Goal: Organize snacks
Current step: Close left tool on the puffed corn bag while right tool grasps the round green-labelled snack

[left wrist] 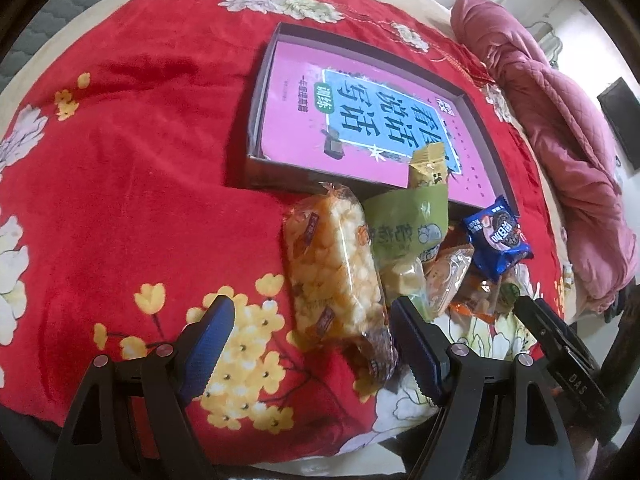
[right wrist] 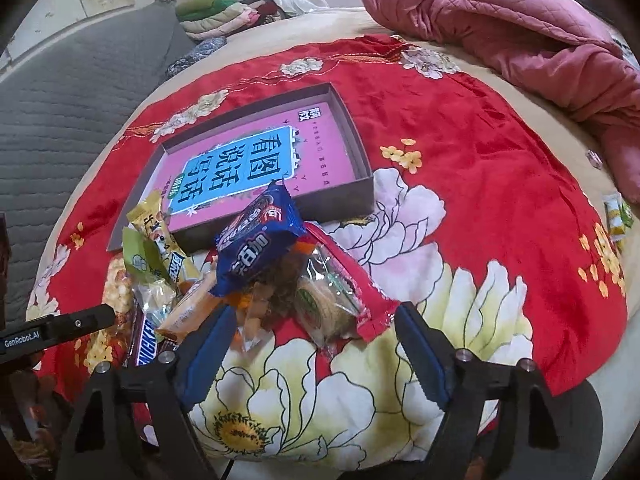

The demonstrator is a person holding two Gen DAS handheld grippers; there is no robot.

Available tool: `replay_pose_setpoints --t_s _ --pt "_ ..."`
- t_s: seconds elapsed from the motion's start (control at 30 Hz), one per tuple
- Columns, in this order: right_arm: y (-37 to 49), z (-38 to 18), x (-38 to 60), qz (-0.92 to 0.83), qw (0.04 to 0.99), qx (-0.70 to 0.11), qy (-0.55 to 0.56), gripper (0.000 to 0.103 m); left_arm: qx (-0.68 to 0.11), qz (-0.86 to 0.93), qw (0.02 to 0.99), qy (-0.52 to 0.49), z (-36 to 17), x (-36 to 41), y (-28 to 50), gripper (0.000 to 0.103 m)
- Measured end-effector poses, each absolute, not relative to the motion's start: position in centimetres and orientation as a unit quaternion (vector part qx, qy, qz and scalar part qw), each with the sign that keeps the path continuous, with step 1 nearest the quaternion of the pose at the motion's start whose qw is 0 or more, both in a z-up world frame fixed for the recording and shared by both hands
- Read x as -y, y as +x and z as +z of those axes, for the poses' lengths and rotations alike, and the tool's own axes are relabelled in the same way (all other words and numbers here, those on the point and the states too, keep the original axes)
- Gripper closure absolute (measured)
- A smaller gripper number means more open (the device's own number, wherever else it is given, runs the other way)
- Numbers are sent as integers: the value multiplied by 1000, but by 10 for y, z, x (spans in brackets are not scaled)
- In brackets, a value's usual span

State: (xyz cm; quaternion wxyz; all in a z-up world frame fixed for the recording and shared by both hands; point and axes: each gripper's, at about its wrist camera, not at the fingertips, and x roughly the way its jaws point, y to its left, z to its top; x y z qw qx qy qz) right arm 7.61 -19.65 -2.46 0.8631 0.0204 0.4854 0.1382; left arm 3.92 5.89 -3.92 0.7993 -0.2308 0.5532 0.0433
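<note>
A pile of snack packs lies on the red flowered cloth [left wrist: 140,160] in front of a shallow brown box [left wrist: 262,92] that has a pink book in it. My left gripper [left wrist: 310,312] is open, and the near end of a clear puffed-rice pack [left wrist: 332,268] lies between its fingers. A green pack [left wrist: 404,220], a yellow pack [left wrist: 428,164] and a blue biscuit pack [left wrist: 496,240] lie beyond it. My right gripper [right wrist: 316,316] is open around a red-edged clear pack of round biscuits [right wrist: 332,300], its pads not pressing. The blue biscuit pack [right wrist: 256,248] tops the pile by the box [right wrist: 332,200].
A pink quilt [right wrist: 500,20] is heaped at the back right of the bed. Bare grey mattress [right wrist: 60,100] lies to the left, folded clothes [right wrist: 224,12] behind it. A Snickers bar [right wrist: 144,340] lies by the left gripper's body [right wrist: 60,328]. Small yellow-green packs [right wrist: 616,216] sit far right.
</note>
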Motion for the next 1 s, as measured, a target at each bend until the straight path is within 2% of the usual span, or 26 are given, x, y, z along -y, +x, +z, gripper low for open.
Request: replay_pose_setpoints --t_s 0.07,0.2,0.33,0.6,1.0 --pt "79 -26 194 143 862 -486 12 28 -556 43 797 -233 -43 -60 43 22" --pt "83 -31 189 152 857 -493 2 44 -560 43 790 -245 -51 -62 48 22" --pt "81 -31 189 153 858 -490 -1 52 -562 40 786 -254 -56 -65 50 22" --pt "74 -24 187 166 863 -476 -9 61 -562 34 785 -258 -58 -67 51 22" --pt "97 -41 194 183 843 -506 0 61 -564 31 783 -261 -61 -68 52 22"
